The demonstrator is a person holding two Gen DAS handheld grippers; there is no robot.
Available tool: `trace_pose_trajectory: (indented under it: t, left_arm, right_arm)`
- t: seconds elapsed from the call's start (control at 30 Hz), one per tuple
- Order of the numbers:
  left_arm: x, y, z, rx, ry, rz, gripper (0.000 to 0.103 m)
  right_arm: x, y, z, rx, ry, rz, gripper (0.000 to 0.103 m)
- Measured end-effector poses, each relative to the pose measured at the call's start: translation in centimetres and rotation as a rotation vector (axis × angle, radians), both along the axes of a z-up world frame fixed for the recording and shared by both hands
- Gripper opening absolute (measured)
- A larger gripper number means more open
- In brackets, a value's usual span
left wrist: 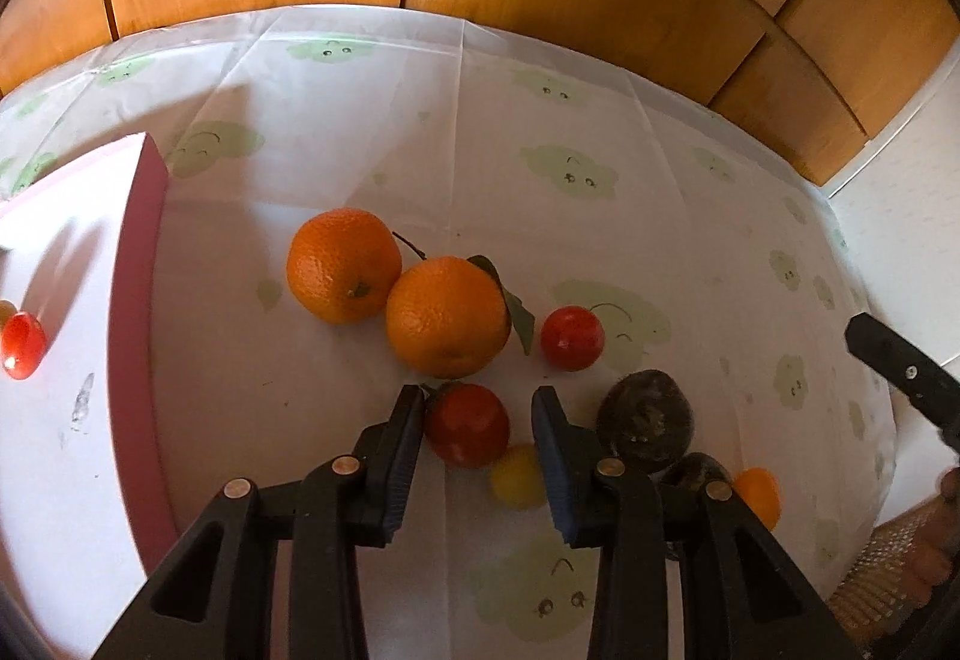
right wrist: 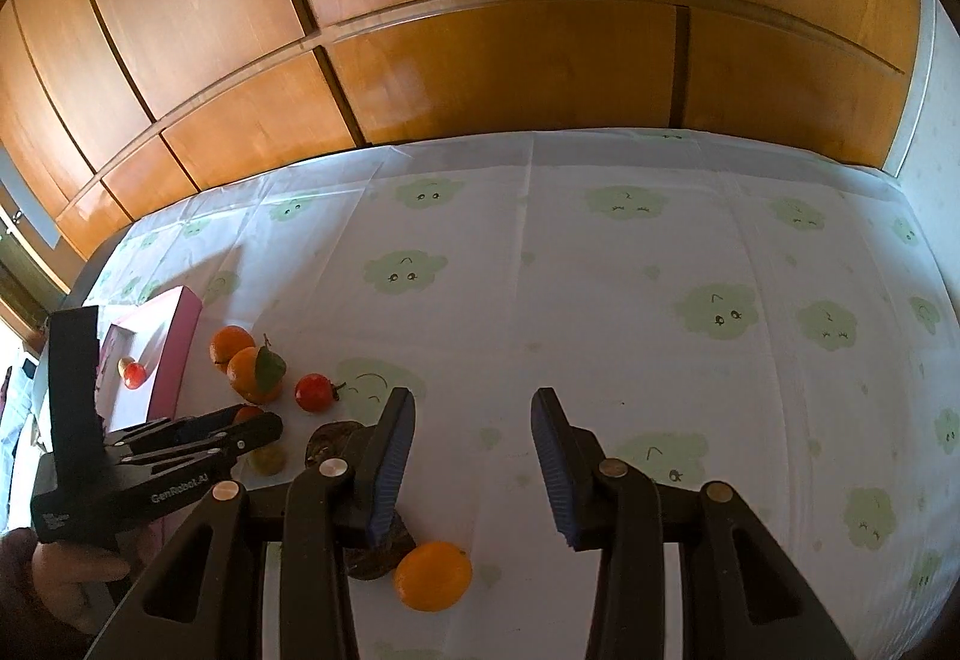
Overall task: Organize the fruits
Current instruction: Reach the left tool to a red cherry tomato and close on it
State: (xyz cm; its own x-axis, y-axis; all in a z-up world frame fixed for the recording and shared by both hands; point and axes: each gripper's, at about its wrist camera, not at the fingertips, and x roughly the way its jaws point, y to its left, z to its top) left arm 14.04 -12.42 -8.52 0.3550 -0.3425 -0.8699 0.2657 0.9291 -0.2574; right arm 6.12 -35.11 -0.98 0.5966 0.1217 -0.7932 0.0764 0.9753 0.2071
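My left gripper [left wrist: 477, 408] points down at the tablecloth with a small red tomato [left wrist: 468, 423] between its tips. The tomato rests against the left pad, and a gap shows on its right side. Just beyond lie two oranges [left wrist: 343, 264] [left wrist: 447, 315], the nearer one with leaves, and another red tomato [left wrist: 572, 338]. A yellow fruit [left wrist: 517, 477], dark round fruits [left wrist: 645, 420] and a small orange [left wrist: 759, 495] lie to the right. My right gripper [right wrist: 474, 420] hovers open over bare cloth, with the small orange [right wrist: 433, 576] and a dark fruit [right wrist: 384, 546] below its left finger.
A pink-sided white box [left wrist: 141, 270] stands at the left and holds a red tomato [left wrist: 23, 345]. Wooden cabinet doors [right wrist: 480, 60] rise behind the table's far edge. The cloud-print cloth [right wrist: 720, 300] stretches away to the right. A person's hand [right wrist: 66, 564] holds the left gripper.
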Motion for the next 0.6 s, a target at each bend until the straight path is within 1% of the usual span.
trace_pose_trajectory:
  t: [0.03, 0.07, 0.2, 0.33, 0.47, 0.6]
  left_arm:
    - [-0.1, 0.0, 0.0, 0.008, -0.01, -0.006, 0.029]
    - [0.0, 0.1, 0.0, 0.009, -0.012, -0.013, 0.027]
    - [-0.7, 1.0, -0.2, -0.01, -0.021, -0.028, 0.027]
    - [-1.6, 2.2, 0.3, -0.047, -0.02, -0.013, 0.027]
    - [-3.1, 3.0, 1.5, -0.048, -0.066, -0.022, 0.027]
    - [-4.4, 3.9, 2.6, -0.052, -0.1, -0.026, 0.027]
  right_arm:
    - [0.0, -0.1, 0.0, 0.002, 0.001, -0.001, 0.041]
    - [0.1, -0.1, 0.0, 0.005, 0.001, -0.002, 0.041]
    - [0.3, -0.3, -0.2, 0.012, 0.011, -0.007, 0.041]
    - [0.5, -0.4, -0.8, 0.036, 0.039, 0.0, 0.041]
    - [0.8, -0.4, -1.9, 0.128, 0.105, 0.041, 0.041]
    - [0.9, 0.2, -2.8, 0.173, 0.154, 0.085, 0.041]
